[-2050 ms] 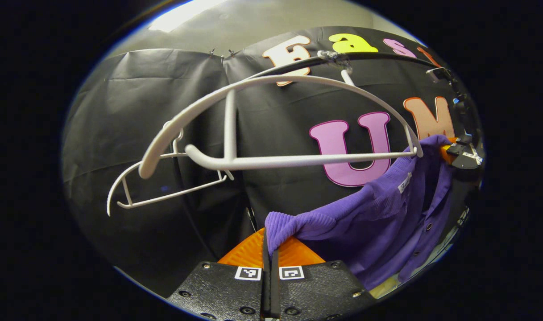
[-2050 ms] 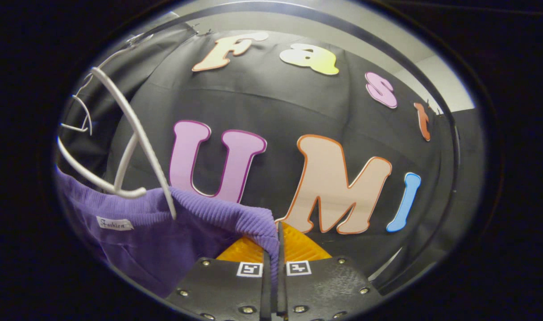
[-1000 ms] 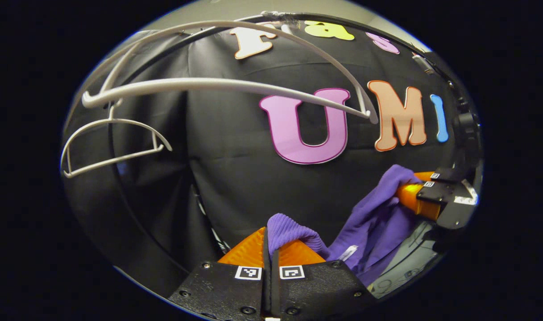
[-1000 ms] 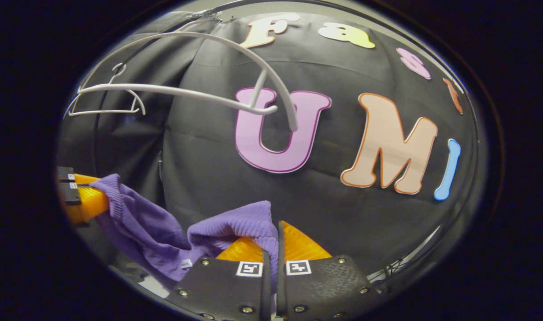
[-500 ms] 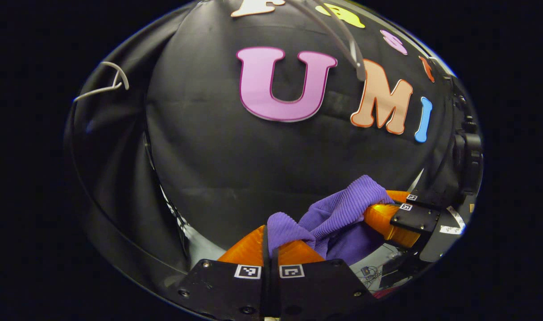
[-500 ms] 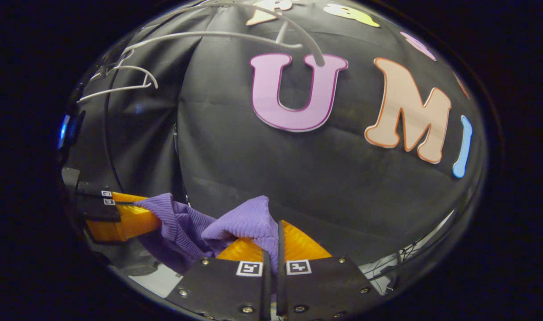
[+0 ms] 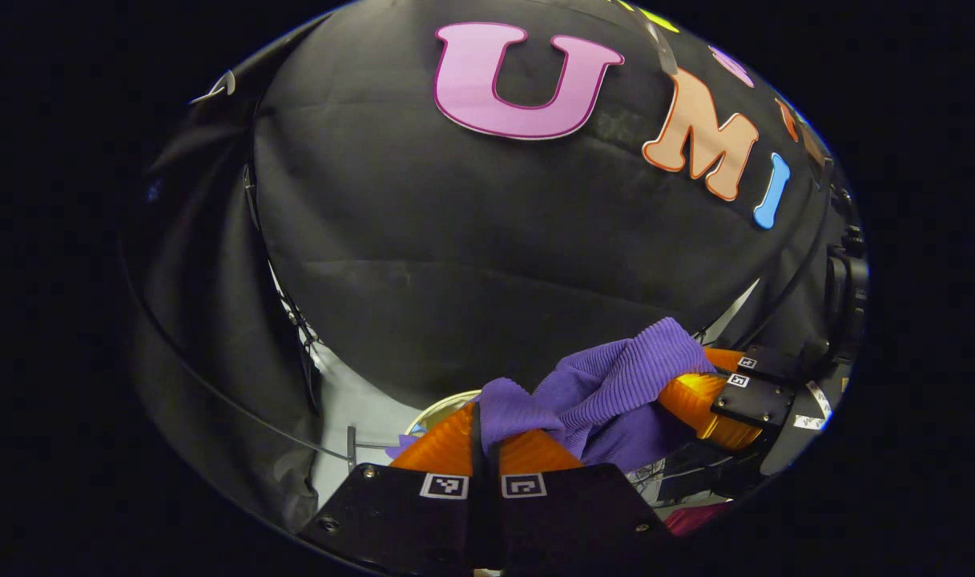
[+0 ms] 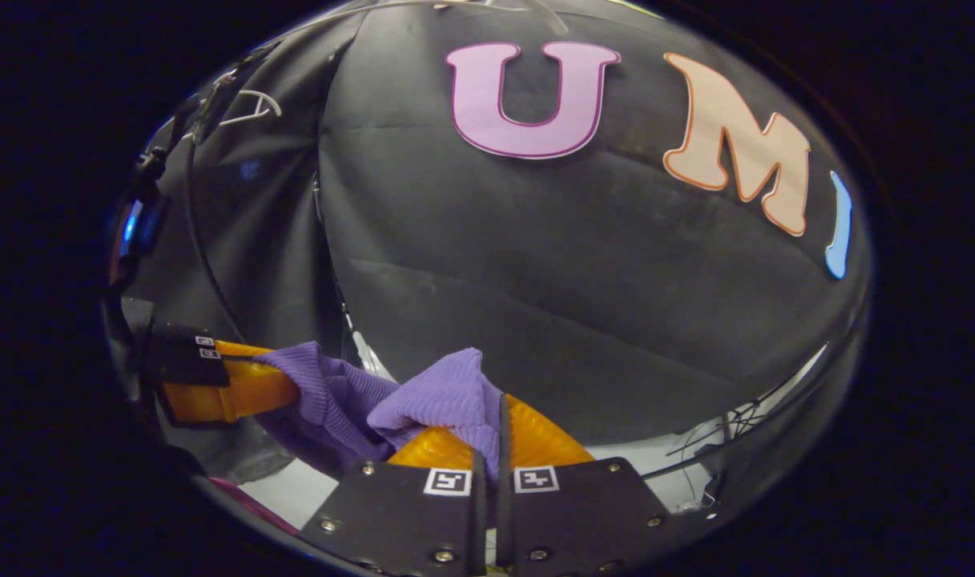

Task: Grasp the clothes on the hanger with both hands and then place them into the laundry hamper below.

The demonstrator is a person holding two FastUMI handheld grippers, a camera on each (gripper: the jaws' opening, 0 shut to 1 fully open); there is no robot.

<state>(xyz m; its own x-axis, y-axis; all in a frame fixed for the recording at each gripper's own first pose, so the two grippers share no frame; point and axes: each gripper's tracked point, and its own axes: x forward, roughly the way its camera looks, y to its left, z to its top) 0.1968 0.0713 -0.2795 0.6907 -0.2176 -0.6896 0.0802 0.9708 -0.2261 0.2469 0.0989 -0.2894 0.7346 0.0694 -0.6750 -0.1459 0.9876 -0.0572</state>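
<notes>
Bottom centre of both views | purple ribbed knit garment (image 7: 607,385) off hanger, clamped by left gripper (image 7: 485,433) & right gripper (image 8: 495,433) | left: drop into hamper.

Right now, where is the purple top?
The top is bunched low between the two grippers, left gripper and right gripper, each clamping an end, in front of the black wall.

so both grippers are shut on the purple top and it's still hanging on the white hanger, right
Not quite. The left gripper and right gripper are both shut on the purple top, but it is off the hanger: in the left gripper view it sags between the two grippers, low down, with a round rim just below.
</notes>
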